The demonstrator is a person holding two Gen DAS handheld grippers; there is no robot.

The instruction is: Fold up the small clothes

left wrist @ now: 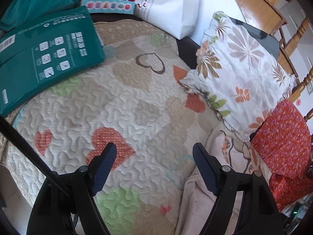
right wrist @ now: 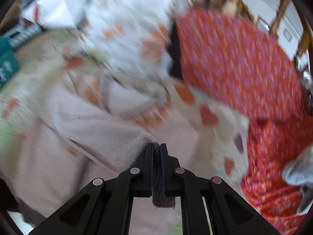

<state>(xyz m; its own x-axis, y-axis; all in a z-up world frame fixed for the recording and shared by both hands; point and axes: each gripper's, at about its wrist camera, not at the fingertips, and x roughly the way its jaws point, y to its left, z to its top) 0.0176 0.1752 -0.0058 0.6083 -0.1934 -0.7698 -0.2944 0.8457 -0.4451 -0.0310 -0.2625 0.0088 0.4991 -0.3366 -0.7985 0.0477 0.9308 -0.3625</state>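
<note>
A pale pink garment [left wrist: 211, 192] with an orange print lies at the lower right of the heart-patterned quilt [left wrist: 125, 101]. My left gripper [left wrist: 154, 154] hovers over the quilt with its jaws wide apart and nothing between them; its right finger hangs over the garment's edge. In the blurred right wrist view, my right gripper [right wrist: 156, 146] is shut on a ribbed hem of the pink garment [right wrist: 109, 129], and a strip of fabric hangs between the pads. The cloth trails off to the left from the grip.
A green package [left wrist: 49, 58] lies on the quilt at the left. A floral cushion [left wrist: 240, 74] and a red patterned cushion [left wrist: 283, 137] stand at the right, a white bag [left wrist: 172, 5] at the back. Wooden chairs [left wrist: 289, 39] stand beyond.
</note>
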